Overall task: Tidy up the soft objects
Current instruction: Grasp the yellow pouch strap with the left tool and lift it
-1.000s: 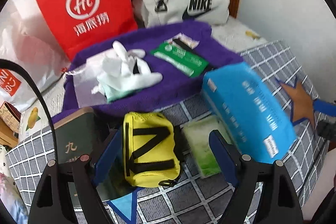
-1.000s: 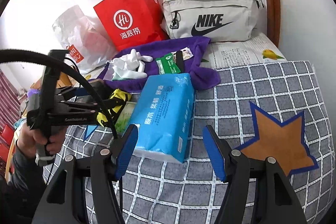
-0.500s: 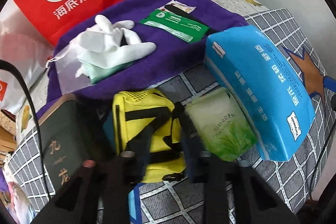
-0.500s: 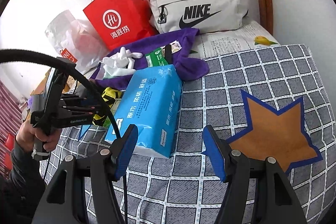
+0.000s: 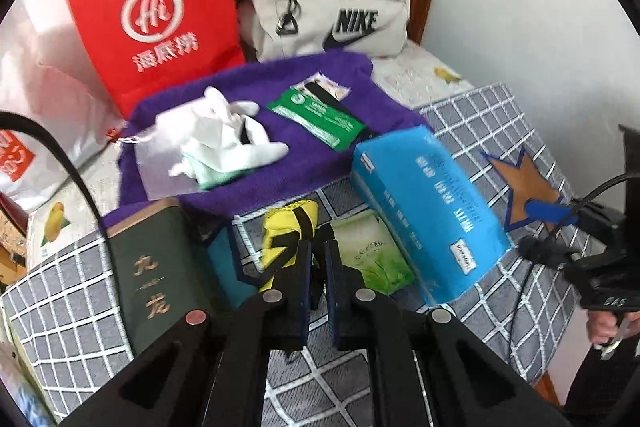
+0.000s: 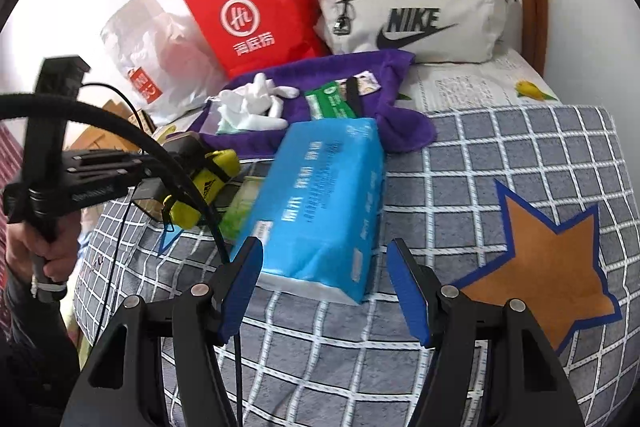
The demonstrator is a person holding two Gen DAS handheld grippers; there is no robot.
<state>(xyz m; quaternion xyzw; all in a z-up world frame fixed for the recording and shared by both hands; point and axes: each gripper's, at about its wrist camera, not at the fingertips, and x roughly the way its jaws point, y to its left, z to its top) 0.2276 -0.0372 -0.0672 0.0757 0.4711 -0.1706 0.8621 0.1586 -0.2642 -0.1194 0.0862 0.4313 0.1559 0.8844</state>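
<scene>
Beside blue tissue pack (image 5: pixel 430 211), left gripper (image 5: pixel 318 267) apparently pinches yellow pouch (image 5: pixel 290 231)

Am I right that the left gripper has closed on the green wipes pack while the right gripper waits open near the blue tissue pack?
Not quite: the left gripper is shut on the yellow pouch, as the left wrist view shows; the green wipes pack lies untouched beside it. The right gripper is indeed open near the blue tissue pack.

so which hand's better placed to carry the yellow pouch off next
Left. The left gripper is already shut on the yellow pouch, while the right gripper is open and apart, facing the blue tissue pack.
</scene>
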